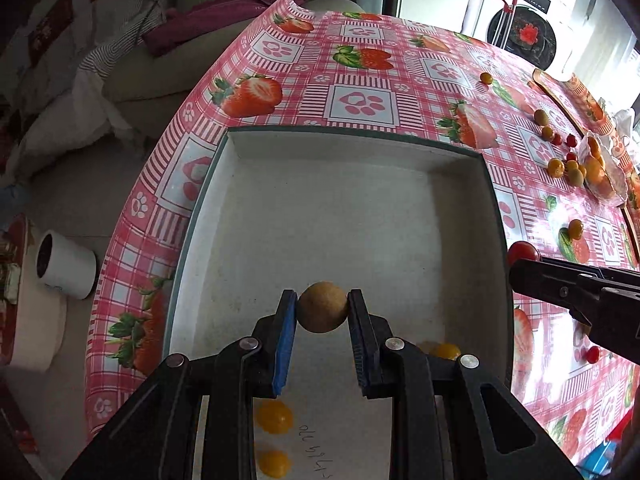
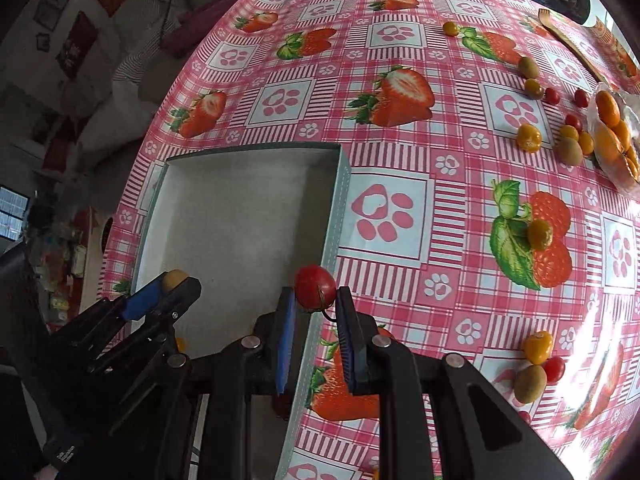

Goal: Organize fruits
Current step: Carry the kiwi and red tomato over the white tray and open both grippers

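My left gripper (image 1: 322, 307) is shut on a round tan-brown fruit (image 1: 322, 306) and holds it above the inside of a shallow white box (image 1: 328, 200). Yellow fruits (image 1: 273, 416) lie on the box floor under the fingers. My right gripper (image 2: 316, 300) is shut on a red cherry tomato (image 2: 315, 285) over the box's right wall (image 2: 334, 224). The left gripper also shows in the right wrist view (image 2: 176, 285), and the right gripper in the left wrist view (image 1: 520, 264).
The table has a pink strawberry-print cloth (image 2: 400, 128). Several loose orange, green and red small fruits (image 2: 529, 137) lie at the right. A clear bag of oranges (image 2: 616, 136) sits at the far right. A white roll (image 1: 64, 266) stands on the floor left.
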Available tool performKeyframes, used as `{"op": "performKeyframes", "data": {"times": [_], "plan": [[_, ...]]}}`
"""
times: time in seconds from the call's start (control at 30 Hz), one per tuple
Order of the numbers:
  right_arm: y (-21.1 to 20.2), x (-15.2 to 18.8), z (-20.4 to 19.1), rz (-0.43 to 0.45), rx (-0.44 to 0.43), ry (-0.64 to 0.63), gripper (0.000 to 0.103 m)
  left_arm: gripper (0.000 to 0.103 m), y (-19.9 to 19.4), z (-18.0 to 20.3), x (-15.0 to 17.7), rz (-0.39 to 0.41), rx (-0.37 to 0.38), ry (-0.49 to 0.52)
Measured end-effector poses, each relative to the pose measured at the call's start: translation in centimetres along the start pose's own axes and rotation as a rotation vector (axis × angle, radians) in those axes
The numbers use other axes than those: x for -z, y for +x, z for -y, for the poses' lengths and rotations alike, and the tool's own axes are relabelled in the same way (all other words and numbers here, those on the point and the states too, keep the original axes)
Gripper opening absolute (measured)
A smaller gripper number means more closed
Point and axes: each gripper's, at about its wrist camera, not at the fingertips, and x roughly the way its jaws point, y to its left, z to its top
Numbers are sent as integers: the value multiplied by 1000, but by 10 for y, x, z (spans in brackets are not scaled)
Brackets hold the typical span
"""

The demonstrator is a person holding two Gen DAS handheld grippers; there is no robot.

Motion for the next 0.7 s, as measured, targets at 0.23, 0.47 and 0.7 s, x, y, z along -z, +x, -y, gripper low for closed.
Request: {"op": "performKeyframes", "data": {"times": [0.23,0.47,0.7], "plan": [[29,-15,-21,-42,-12,-27,22,27,15,-13,6,-28,-23,-27],[55,-17,-25,-89,-3,-26,22,27,18,-12,9,-28,-28,-4],[63,-18,-30,-95,7,-47,23,27,19,-12,8,-30,-18,-7]]}}
